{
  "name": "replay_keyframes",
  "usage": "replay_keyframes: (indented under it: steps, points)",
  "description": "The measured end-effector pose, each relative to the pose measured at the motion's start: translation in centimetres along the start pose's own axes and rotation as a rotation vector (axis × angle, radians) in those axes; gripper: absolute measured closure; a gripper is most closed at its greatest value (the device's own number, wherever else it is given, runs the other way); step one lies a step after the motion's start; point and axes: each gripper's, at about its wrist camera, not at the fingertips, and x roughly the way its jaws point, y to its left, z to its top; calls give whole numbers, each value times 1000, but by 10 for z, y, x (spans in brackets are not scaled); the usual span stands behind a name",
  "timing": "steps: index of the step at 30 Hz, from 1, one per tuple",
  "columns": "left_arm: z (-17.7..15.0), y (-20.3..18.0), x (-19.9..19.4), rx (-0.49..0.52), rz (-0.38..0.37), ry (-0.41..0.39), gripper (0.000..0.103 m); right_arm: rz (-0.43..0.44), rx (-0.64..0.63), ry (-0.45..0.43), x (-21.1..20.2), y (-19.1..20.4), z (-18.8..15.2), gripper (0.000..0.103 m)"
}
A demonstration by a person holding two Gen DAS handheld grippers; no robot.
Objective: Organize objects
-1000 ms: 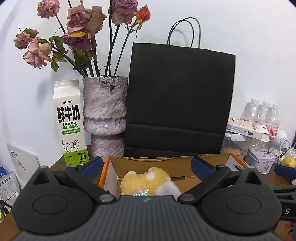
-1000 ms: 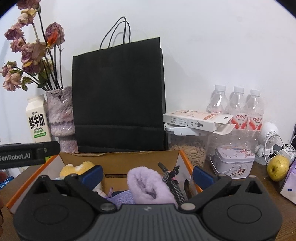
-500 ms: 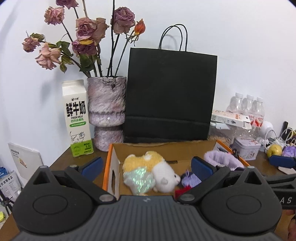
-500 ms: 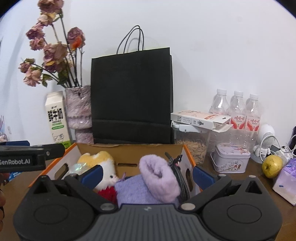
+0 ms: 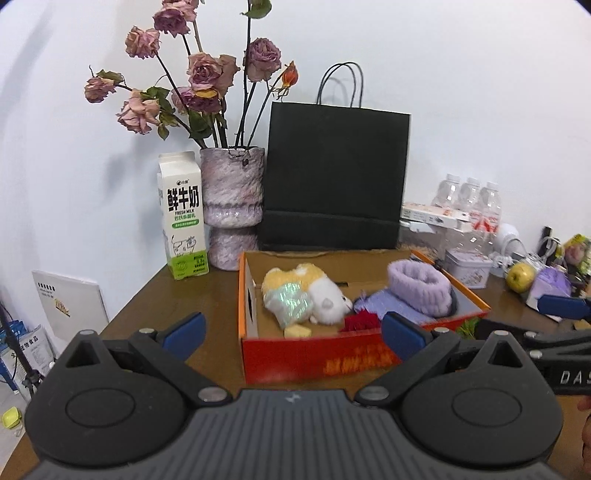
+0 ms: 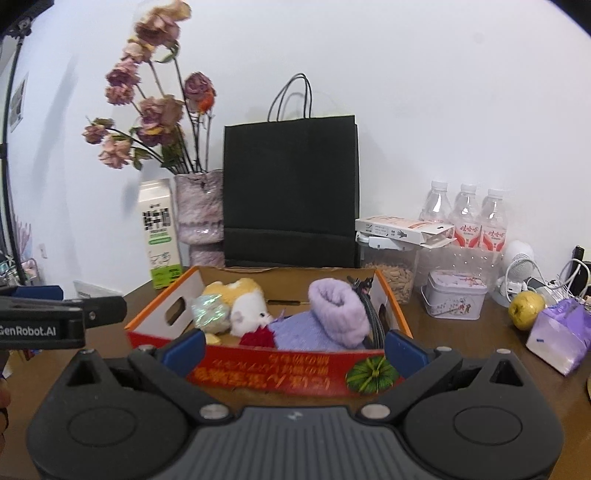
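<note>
the printed lettering on the front wall of the orange cardboard box (image 5: 343, 360) is smeared in the left wrist view and cannot be read. a black object (image 6: 373, 317) wedged between the purple fleece roll (image 6: 338, 312) and the box's right wall is mostly hidden; what it is cannot be told. the topmost dried roses (image 5: 258, 7) are cut off by the upper edge. the label of the milk carton (image 6: 160, 236) is blurred in the right wrist view.

One cardboard box (image 6: 258, 365), one plush toy (image 6: 236, 306), three water bottles (image 6: 465, 218), one milk carton (image 5: 181, 225), one black bag (image 6: 291, 192), one apple (image 6: 526, 309), one vase (image 5: 232, 206)
</note>
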Motion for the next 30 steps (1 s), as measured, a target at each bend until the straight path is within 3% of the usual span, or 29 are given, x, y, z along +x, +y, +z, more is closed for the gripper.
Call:
replay_keyframes:
  steps: [16, 30]
  points:
    - [-63, 3, -113, 4, 29, 48, 0, 22, 6, 38, -113, 28, -60, 0]
    - [-96, 8, -148, -11, 40, 81, 0, 30, 4, 55, -149, 39, -84, 0]
